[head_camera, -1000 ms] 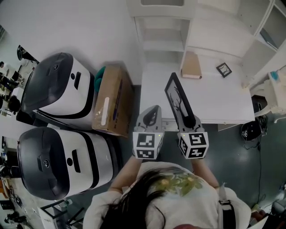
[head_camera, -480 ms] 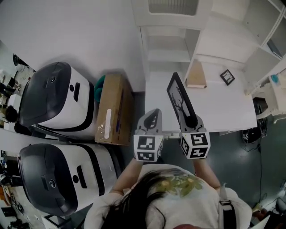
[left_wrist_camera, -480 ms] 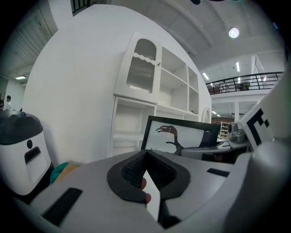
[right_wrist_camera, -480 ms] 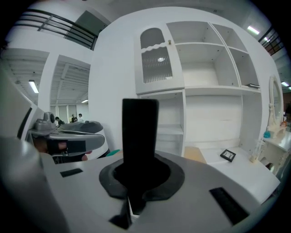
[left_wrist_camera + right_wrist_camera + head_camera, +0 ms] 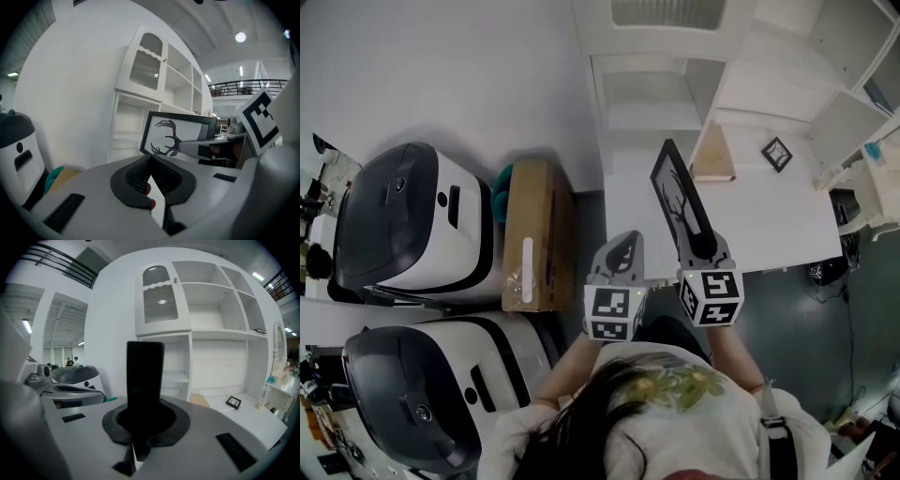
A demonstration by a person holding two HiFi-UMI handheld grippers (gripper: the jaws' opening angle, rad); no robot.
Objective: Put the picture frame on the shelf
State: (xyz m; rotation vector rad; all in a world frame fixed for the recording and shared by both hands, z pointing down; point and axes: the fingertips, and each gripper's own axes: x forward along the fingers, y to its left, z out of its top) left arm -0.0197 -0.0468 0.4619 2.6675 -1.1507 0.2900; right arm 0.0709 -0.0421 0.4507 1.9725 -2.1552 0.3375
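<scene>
Picture frame (image 5: 679,201) looked light, stiff and likely fragile. Right gripper (image 5: 701,249) was clamped on its near edge, a sound hold; left gripper (image 5: 628,244) was closed, empty.

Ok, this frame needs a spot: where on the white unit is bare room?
The white top is bare from the small black frame to its front edge, right of the picture frame in the right tongs. The narrow shelves left of the brown board look empty. Most crowded: around board and small frame.
</scene>
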